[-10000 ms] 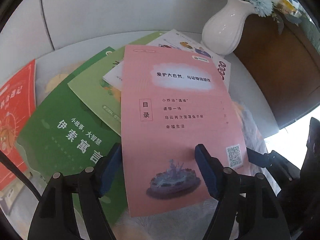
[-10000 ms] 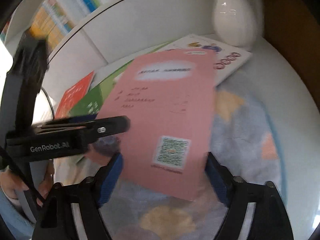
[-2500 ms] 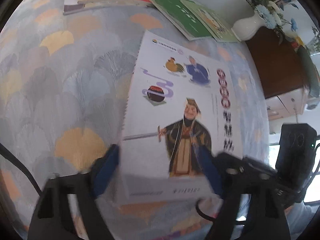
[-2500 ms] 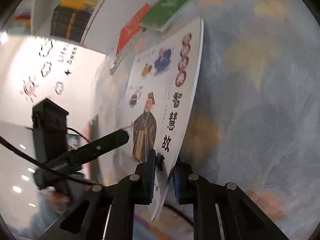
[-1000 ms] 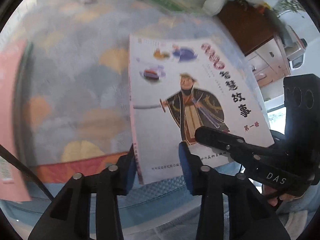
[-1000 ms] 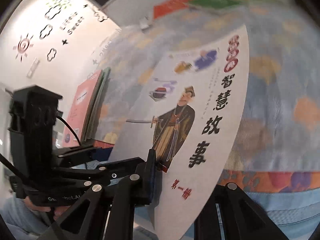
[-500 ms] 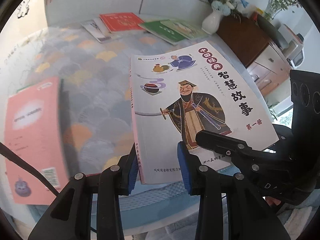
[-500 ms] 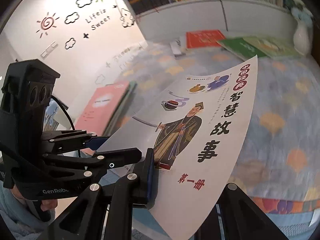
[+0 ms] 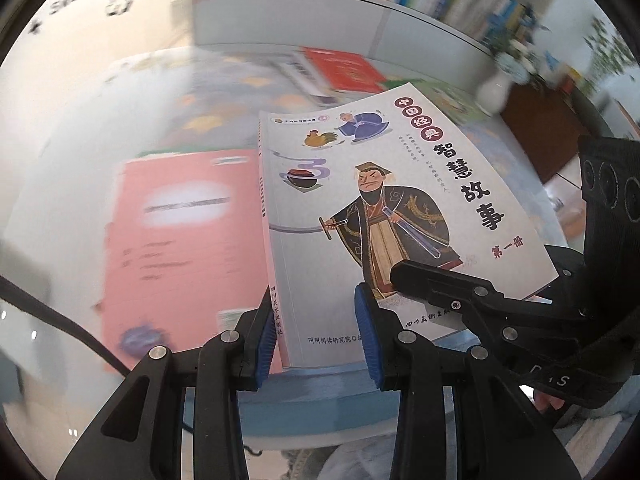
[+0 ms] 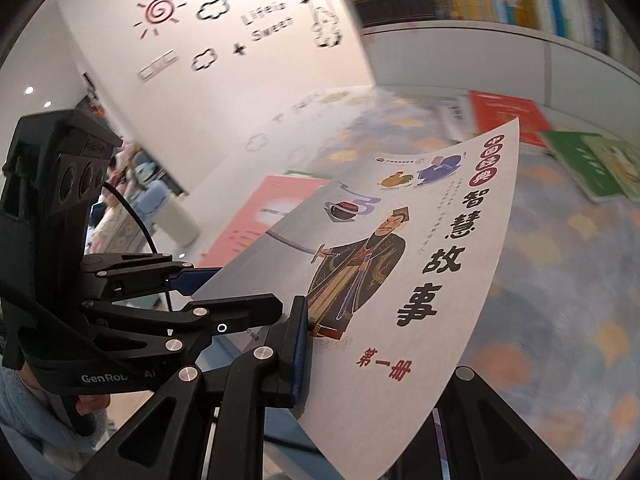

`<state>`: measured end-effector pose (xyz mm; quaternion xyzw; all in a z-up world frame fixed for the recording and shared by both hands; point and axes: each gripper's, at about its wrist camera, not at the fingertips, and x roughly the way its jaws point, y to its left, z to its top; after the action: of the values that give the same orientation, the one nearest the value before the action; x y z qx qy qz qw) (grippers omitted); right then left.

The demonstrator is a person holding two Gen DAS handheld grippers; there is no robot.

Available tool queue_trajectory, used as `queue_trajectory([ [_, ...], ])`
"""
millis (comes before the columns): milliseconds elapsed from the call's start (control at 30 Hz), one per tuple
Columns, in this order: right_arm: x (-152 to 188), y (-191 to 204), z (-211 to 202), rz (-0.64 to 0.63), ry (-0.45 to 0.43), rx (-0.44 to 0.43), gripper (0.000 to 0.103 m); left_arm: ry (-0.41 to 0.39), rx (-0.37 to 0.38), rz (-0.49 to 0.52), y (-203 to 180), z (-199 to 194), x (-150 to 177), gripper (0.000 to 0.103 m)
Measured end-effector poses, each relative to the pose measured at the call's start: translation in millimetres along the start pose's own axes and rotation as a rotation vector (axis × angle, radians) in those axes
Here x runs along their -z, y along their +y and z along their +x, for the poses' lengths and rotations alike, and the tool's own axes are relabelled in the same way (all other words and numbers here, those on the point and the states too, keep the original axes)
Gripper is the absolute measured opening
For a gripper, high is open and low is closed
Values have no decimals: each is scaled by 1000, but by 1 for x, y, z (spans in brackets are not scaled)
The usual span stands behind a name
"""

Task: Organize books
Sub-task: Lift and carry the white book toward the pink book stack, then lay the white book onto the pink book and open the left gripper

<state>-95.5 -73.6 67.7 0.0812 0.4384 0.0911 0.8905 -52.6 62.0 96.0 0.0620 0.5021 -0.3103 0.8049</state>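
Gripping the white storybook (image 9: 384,216) in both tongs, left (image 9: 316,332) and right (image 10: 360,352), I should square it over the pink book (image 9: 180,240).

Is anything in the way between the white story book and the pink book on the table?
Nothing visible. The white story book, held by both claws, hangs just beside the pink book, whose cover is bare.

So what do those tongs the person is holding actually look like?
Both tongs, left and right, are black plastic with silver screws and blue pads. A black cable trails from the left one, which carries white "GenRob" lettering. A light blue sleeve shows.
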Motion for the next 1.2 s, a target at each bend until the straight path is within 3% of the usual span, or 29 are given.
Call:
queue_trajectory([
  [267,-20,61,61,-79,67,-80,17,40,-94,-101,71,-14,11,34],
  [500,-32,83,94,-32,100,-117,18,61,-150,-99,99,-18,5,36],
  [667,-35,83,104,77,129,-135,18,82,-166,-70,102,-17,4,37],
  [767,-35,86,104,59,133,-131,19,99,-183,-62,102,-14,4,38],
  [833,-35,87,105,64,152,-132,26,118,-207,-52,104,-11,4,35],
  [933,-33,82,110,131,241,-162,46,144,-260,-26,105,-12,6,39],
  [1000,-30,77,113,202,316,-182,70,151,-260,-28,107,-17,7,44],
  [1067,-27,74,108,229,330,-145,85,166,-279,-34,108,-21,7,45],
  [1200,-24,73,93,157,356,-87,99,176,-302,-45,103,-27,4,46],
])
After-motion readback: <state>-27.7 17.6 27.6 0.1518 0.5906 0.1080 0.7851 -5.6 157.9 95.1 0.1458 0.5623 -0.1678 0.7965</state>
